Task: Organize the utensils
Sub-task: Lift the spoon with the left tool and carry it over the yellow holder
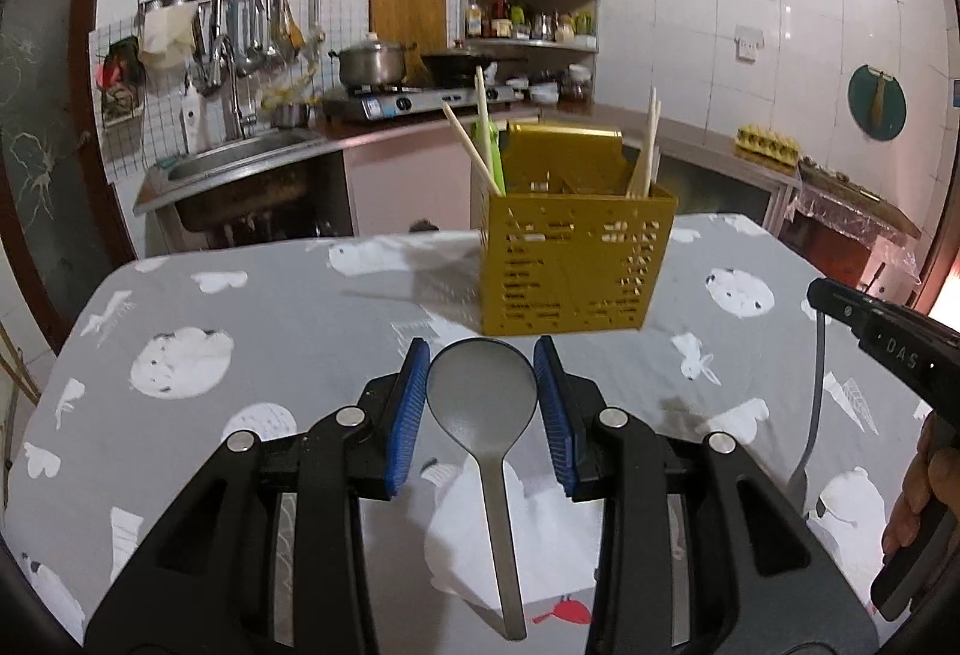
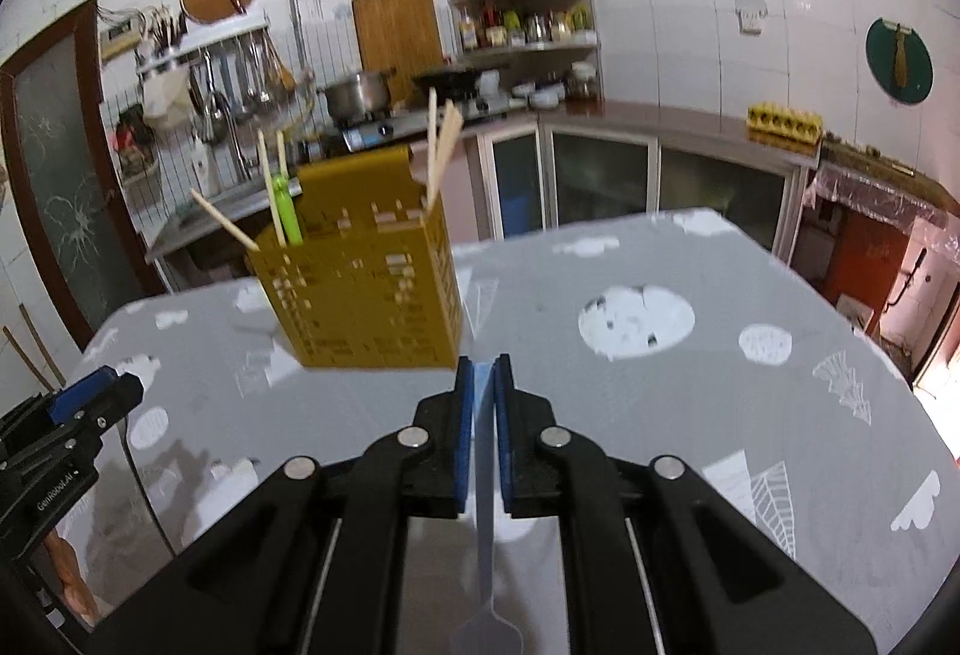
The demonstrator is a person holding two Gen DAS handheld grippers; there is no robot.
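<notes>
The left gripper [image 1: 482, 362] grips a grey spoon [image 1: 482, 397] by its bowl; the right gripper [image 2: 483, 376] pinches a thin blue utensil handle [image 2: 483, 451] — both just short of the gold holder [image 1: 570, 259] on the counter [image 1: 240, 355], chopsticks [image 1: 474, 145] inside.

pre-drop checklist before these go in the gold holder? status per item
1. Left gripper grips the grey spoon: ok, jaws pinch the bowl's edges.
2. Right gripper grips the blue utensil: ok, jaws shut on its handle.
3. Gold holder upright on the table: ok.
4. Free compartment in the holder: cannot tell from either view.
5. Chopsticks clear of the drop path: cannot tell.
</notes>
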